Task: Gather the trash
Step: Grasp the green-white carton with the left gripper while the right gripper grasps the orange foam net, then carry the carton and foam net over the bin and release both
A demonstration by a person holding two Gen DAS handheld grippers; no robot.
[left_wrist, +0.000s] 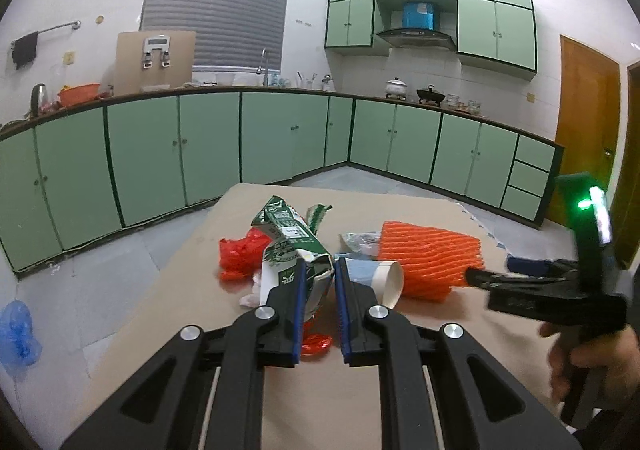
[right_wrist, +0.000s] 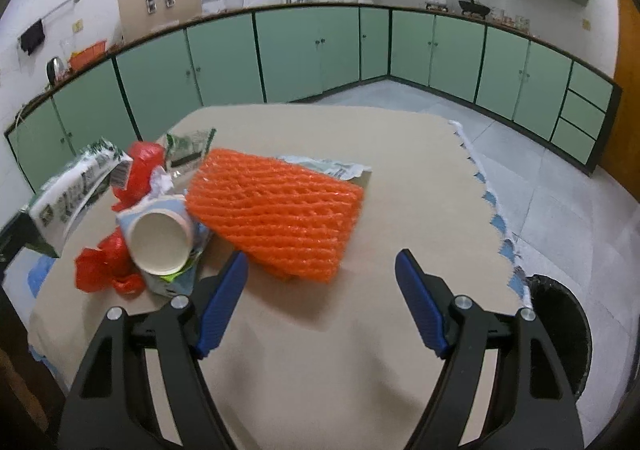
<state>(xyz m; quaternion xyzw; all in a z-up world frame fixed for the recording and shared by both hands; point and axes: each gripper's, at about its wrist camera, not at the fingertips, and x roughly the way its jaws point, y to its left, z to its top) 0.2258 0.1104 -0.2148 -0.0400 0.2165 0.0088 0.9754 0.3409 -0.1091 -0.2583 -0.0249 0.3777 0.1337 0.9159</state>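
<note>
A pile of trash lies on a cardboard-covered table [left_wrist: 320, 390]. My left gripper [left_wrist: 319, 270] is shut on a crushed green and white carton [left_wrist: 294, 246], which also shows at the left in the right wrist view [right_wrist: 68, 197]. Beside it lie a paper cup [right_wrist: 160, 240] on its side, red plastic bags [right_wrist: 106, 264] and an orange foam net [right_wrist: 276, 209]. My right gripper [right_wrist: 322, 270] is open and empty just in front of the orange net; it shows from the side in the left wrist view [left_wrist: 476, 276].
A black trash bin [right_wrist: 560, 334] stands on the floor at the table's right edge. A crumpled wrapper [right_wrist: 332, 167] lies behind the net. A blue bag [left_wrist: 18, 334] lies on the floor to the left. Green kitchen cabinets [left_wrist: 280, 141] line the far walls.
</note>
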